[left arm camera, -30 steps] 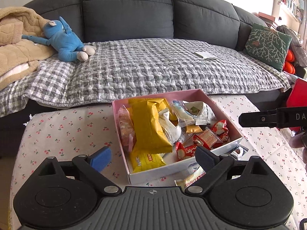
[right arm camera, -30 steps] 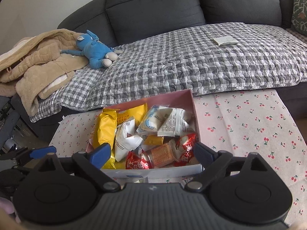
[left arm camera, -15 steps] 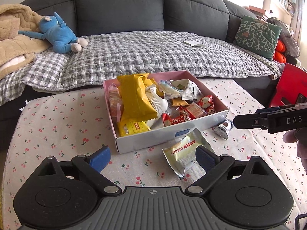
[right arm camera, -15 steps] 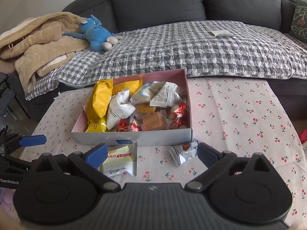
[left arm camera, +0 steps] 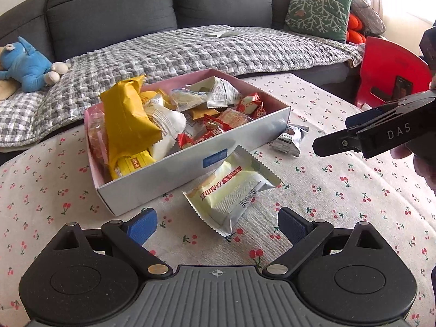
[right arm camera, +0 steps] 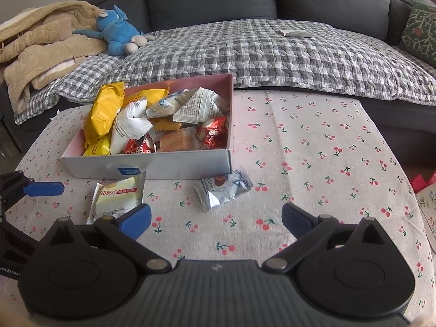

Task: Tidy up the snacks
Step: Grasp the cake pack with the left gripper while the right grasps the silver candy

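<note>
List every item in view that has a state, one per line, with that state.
Snack box: open, no lid, heaped with packets.
Pale green packet: sealed, flat on the tablecloth, outside the box.
Silver truffle packet: sealed, crumpled, on the cloth outside the box.
Left gripper: jaws open, empty.
Right gripper: jaws have just been opening, open now, empty.
Blue plush toy: lying on the sofa.

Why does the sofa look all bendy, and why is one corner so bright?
Left wrist view: the fisheye lens curves the sofa, and window light washes out the top right corner. Right wrist view: same bending at the edges, softer even light, and the silver wrapper shines with glare.
</note>
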Action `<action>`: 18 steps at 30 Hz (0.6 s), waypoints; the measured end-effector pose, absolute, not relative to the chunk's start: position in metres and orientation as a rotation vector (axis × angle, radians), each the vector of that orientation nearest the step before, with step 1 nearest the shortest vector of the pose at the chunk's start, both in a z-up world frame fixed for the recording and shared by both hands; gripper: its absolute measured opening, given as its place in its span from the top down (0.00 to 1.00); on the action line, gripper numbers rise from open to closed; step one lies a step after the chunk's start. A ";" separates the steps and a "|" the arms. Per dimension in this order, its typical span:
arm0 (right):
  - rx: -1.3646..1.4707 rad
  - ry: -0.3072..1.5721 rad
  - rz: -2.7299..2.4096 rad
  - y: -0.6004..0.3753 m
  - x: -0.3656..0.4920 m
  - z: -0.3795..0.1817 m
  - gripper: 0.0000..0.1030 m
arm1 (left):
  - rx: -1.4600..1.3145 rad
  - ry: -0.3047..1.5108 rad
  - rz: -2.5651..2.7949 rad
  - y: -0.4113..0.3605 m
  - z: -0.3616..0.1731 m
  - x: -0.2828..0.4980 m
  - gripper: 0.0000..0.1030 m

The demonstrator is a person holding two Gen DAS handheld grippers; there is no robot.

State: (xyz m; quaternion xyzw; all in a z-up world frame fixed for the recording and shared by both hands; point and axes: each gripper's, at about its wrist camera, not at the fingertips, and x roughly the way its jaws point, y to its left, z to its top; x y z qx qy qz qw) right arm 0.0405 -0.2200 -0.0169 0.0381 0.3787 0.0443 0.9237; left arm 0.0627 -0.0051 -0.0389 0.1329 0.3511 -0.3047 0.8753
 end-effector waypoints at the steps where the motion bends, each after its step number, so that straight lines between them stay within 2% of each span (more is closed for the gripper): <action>1: 0.075 0.779 0.087 -0.222 0.042 -0.019 0.01 | 0.288 0.732 -0.651 -0.008 -0.040 0.064 0.06; 10: 0.041 0.796 0.121 -0.230 0.062 -0.041 0.07 | 0.349 0.728 -0.743 -0.032 -0.054 0.080 0.08; 18: -0.031 0.769 0.128 -0.221 0.072 -0.049 0.08 | 0.370 0.731 -0.766 -0.039 -0.062 0.087 0.08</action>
